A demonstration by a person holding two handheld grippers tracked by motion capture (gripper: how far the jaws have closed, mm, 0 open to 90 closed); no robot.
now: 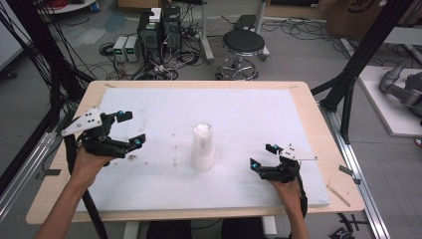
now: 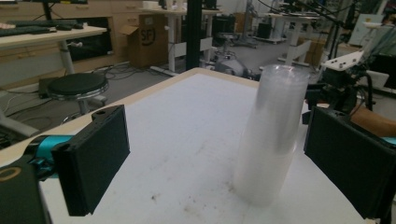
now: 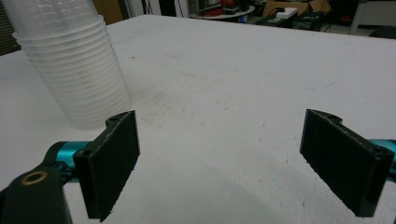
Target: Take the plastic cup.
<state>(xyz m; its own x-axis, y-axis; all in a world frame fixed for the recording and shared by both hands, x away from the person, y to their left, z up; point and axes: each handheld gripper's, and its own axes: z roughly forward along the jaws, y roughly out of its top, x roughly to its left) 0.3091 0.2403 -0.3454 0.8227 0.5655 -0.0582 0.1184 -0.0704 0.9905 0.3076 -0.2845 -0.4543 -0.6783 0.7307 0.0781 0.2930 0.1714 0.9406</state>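
cup stack (image 1: 203, 147): top cropped in right view | left claw (image 1: 130, 129) apart | right claw (image 1: 263, 156) apart

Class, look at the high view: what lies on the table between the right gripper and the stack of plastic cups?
Nothing: between the right gripper and the stack of cups, the high view shows bare white table top.

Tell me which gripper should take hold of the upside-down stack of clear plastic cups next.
Probably the left gripper: its open jaws already point at the upside-down stack of clear plastic cups. The right gripper, also open, points past the stack, which stands off to one side.
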